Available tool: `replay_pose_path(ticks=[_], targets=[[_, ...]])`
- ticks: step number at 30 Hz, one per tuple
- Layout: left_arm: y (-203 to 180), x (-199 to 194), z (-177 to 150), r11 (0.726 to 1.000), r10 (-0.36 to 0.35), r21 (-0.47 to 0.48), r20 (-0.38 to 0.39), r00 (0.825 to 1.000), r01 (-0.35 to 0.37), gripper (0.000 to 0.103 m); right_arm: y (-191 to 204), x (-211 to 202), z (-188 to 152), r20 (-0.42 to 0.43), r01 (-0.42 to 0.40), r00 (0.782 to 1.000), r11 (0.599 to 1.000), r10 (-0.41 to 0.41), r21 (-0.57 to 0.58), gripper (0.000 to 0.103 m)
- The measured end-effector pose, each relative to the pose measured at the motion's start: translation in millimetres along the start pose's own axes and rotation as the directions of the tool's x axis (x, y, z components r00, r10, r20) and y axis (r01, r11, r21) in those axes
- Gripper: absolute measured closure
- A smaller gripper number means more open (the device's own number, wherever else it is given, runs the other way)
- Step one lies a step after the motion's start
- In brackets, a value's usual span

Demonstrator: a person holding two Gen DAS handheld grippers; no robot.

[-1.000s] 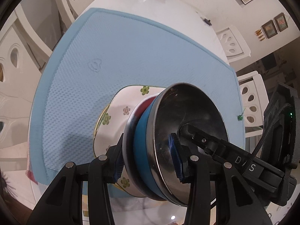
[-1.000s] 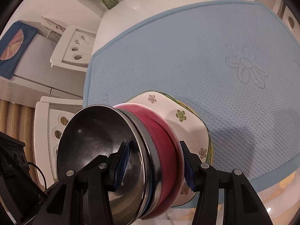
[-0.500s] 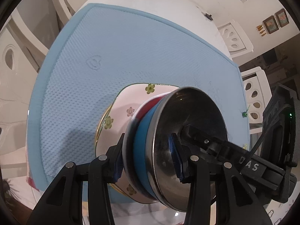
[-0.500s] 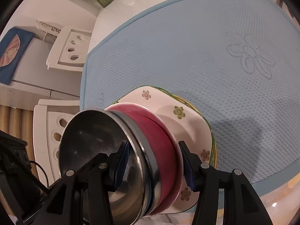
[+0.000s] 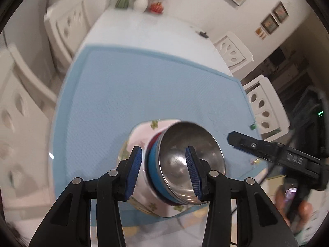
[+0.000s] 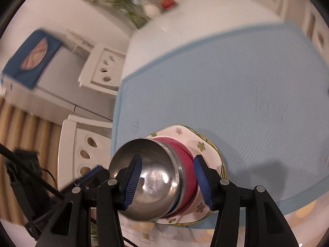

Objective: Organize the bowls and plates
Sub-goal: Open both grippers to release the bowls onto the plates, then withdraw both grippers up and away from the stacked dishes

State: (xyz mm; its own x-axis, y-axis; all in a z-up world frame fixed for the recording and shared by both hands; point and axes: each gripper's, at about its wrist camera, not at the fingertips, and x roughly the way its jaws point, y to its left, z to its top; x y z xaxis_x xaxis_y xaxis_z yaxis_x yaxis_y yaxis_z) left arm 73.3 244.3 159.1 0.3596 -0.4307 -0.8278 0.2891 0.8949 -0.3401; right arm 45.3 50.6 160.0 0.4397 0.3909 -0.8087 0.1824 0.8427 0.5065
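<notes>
A stack sits near the front edge of the blue mat [image 5: 144, 90]: a steel bowl [image 5: 189, 156] on top, a blue bowl [image 5: 153, 164] and a red bowl [image 6: 186, 164] under it, on a white flowered plate [image 6: 203, 146]. My left gripper [image 5: 164, 170] is open and hovers above the stack, apart from it. My right gripper [image 6: 168, 179] is open above the steel bowl [image 6: 152, 181], clear of it. The right gripper also shows in the left wrist view [image 5: 267, 148], off to the right of the stack.
The mat [image 6: 236, 94] lies on a white table [image 5: 148, 33] with white chairs [image 5: 265, 107] around it. A vase with flowers and a small red item [image 5: 156, 7] stand at the far end. A cabinet with a blue cloth [image 6: 30, 57] is to the left.
Both grippers have opened, let go of the bowl stack and pulled up and back. The stack now rests on the mat and looks smaller in both views.
</notes>
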Motion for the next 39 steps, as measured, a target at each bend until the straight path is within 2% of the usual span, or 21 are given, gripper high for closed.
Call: replay_pose_path(ticks=[5,9,12,15,17,20,23,29,31,39], targets=[[-22,-35,-2,0.994,0.028,0.105,0.116,0.993,-0.04,0.061,46,-33,-22,0.089,0.118,0.991,0.977,-0.104,-0.176,0.052],[-32,-58,-5,0.99,0.047,0.121,0.2,0.979,-0.072,0.061,66,-53,-40,0.142,0.175,0.98,0.951,-0.142,-0.255,0.05],[-41,-80,-9,0.984,0.091,0.12,0.279,0.956,-0.128,0.061,74,-67,-48,0.172,0.203,0.972,0.936,-0.158,-0.289,0.05],[-49,-104,-13,0.98,0.123,0.106,0.345,0.93,-0.169,0.052,77,-79,-50,0.196,0.249,0.961,0.922,-0.197,-0.295,0.049],[-54,-120,-18,0.977,0.143,0.089,0.387,0.911,-0.192,0.052,78,-84,-52,0.196,0.242,0.962,0.923,-0.189,-0.3,0.049],[-63,-130,-25,0.973,0.183,0.059,0.402,0.897,-0.224,0.052,75,-98,-61,0.202,0.244,0.961,0.921,-0.188,-0.305,0.048],[-70,-134,-35,0.978,0.186,0.02,0.382,0.905,-0.21,0.052,70,-105,-70,0.19,0.269,0.957,0.918,-0.22,-0.291,0.041],[-87,-138,-63,0.978,0.195,0.004,0.352,0.915,-0.21,0.05,59,-122,-93,0.17,0.247,0.964,0.927,-0.206,-0.28,0.041],[-92,-142,-71,0.977,0.198,-0.001,0.36,0.912,-0.212,0.042,57,-128,-100,0.173,0.249,0.963,0.927,-0.206,-0.279,0.041],[-104,-158,-93,0.979,0.196,-0.016,0.386,0.901,-0.205,0.042,52,-145,-124,0.183,0.248,0.962,0.928,-0.202,-0.278,0.04]])
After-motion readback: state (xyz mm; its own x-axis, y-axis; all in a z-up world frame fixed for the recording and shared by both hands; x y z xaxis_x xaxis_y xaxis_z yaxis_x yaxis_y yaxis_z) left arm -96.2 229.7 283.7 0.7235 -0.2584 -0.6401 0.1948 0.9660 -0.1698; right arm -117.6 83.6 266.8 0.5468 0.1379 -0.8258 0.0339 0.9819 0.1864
